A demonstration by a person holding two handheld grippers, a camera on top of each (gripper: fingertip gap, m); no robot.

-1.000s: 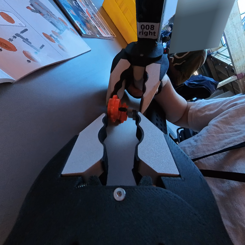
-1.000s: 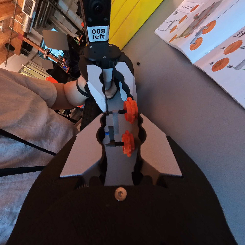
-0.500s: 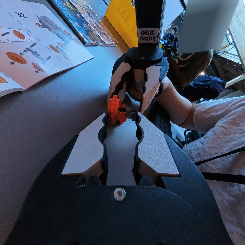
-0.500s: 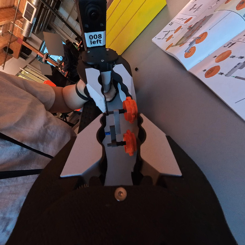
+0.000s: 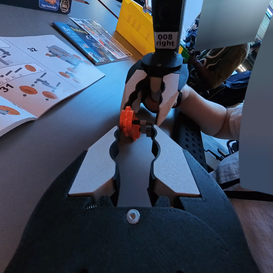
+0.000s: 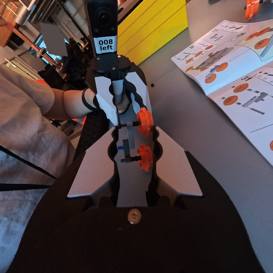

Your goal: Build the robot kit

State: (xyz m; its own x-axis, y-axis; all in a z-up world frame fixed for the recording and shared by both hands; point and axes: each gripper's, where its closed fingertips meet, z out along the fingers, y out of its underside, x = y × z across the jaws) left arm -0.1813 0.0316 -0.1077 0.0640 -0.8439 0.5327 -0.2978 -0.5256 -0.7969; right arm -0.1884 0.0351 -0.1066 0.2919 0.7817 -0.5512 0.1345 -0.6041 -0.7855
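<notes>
A small brick assembly [image 6: 130, 137], two orange toothed wheels on black axles joined by grey beams with a blue pin, hangs above the grey table [image 6: 192, 140] between two facing grippers. My right gripper [image 6: 135, 128] is shut on its near part, with the lower wheel [image 6: 144, 157] against one pad. My left gripper [image 5: 135, 128] is shut on the far wheel [image 5: 127, 122] and the grey axle end [image 5: 145, 128]. Each gripper also shows tip to tip in the other's view: the left gripper [image 6: 131, 116] and the right gripper [image 5: 143, 116].
An open instruction booklet [image 5: 44, 76] [image 6: 236, 82] lies on the table, with a blue booklet [image 5: 94, 42] and a yellow bin [image 5: 135, 26] [image 6: 150, 29] behind it. A small black piece [image 6: 152, 85] lies loose. An orange model part [image 6: 251, 8] sits far back. A person's forearms hold both grippers. The tips of both grippers are at nearly the same place.
Both grippers keep the same grip on the assembly. Both views have tilted, so more of the booklets, the bin and the far table shows.
</notes>
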